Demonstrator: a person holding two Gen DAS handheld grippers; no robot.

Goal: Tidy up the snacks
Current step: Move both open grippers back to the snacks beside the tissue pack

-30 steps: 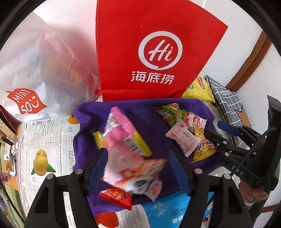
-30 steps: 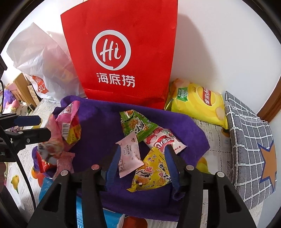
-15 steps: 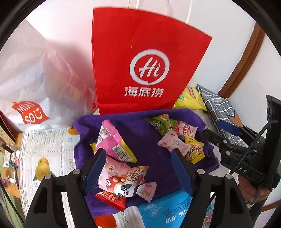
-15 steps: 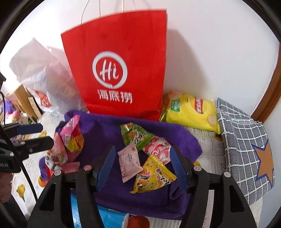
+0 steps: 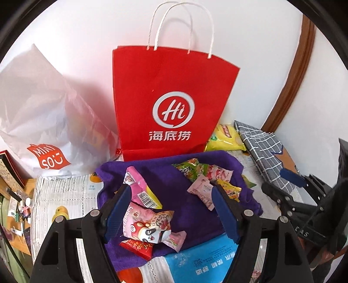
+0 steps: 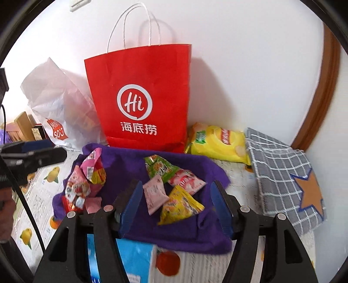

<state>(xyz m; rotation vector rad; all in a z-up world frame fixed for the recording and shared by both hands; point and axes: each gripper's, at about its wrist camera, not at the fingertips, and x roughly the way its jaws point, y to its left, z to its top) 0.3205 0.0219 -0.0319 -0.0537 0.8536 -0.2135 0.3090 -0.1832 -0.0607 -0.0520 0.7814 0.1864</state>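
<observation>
A plain white wall (image 6: pixel 239 65) fills the far side, evenly lit, with soft shadows on it; a curved brown wooden frame (image 6: pixel 326 91) runs up it at the right; a white switch plate (image 6: pixel 78 2) sits high at the far left, partly cut off; the table wears a white cloth (image 5: pixel 65 196) printed with yellow and orange fruit; at the far left, wooden boxes (image 6: pixel 21 126) and small clutter (image 5: pixel 19 206) crowd the edge, too small to make out.
</observation>
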